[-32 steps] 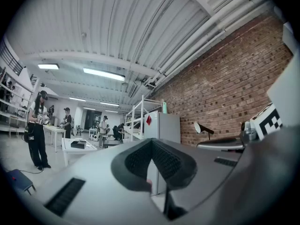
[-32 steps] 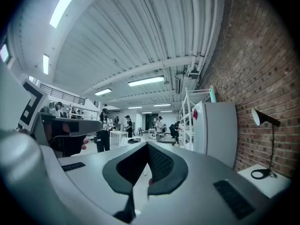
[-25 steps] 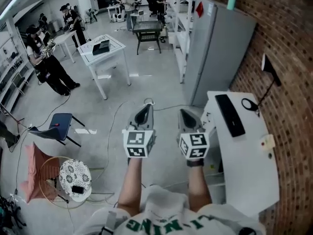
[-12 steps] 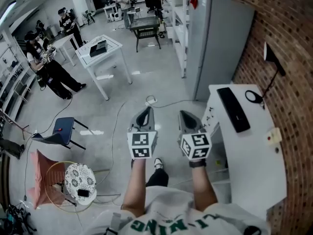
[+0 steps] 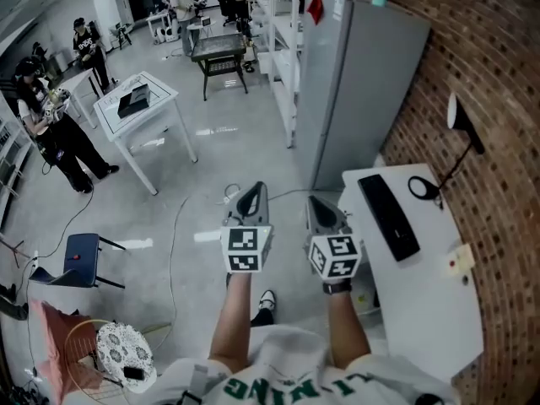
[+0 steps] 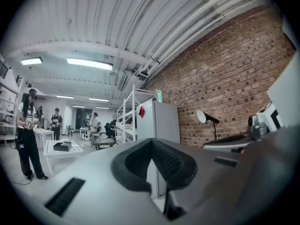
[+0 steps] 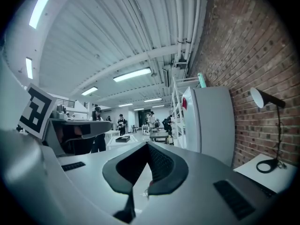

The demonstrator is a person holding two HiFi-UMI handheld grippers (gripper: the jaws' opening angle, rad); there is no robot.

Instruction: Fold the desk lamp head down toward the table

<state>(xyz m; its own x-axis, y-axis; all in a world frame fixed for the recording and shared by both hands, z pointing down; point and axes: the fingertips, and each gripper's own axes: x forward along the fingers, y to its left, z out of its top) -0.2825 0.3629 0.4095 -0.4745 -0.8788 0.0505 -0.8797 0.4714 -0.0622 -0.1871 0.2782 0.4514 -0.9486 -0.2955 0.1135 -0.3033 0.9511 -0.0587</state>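
Grippers both out ahead of the person, level, side by side over the smooth grey floor, each with a marker cube at its back.

Left gripper (image 5: 253, 194): grey, wedge-shaped shells; ribbed black pads (image 6: 164, 159) meet at the tips. Jaws together, nothing between them.

Right gripper (image 5: 319, 205): same build. In its own view the dark pads (image 7: 160, 164) close to a point. Jaws together, empty. It hangs just beside the near edge of the table (image 5: 422, 294) and does not touch it.

Table: white, flat, matte top, set against a rough red brick wall (image 5: 502, 184).

Desk lamp (image 5: 466, 127): at the table's far corner, by the brick. It has a round black ring base, a thin black stem and a cone shade, dark outside and white inside. The head is raised well above the tabletop and tilted. It stands well apart from both grippers.

Keyboard (image 5: 388, 216): long, flat, black, lying on the table near the lamp's base.

Cabinet (image 5: 354, 83): tall, plain grey, smooth-sided, beyond the table's far end.
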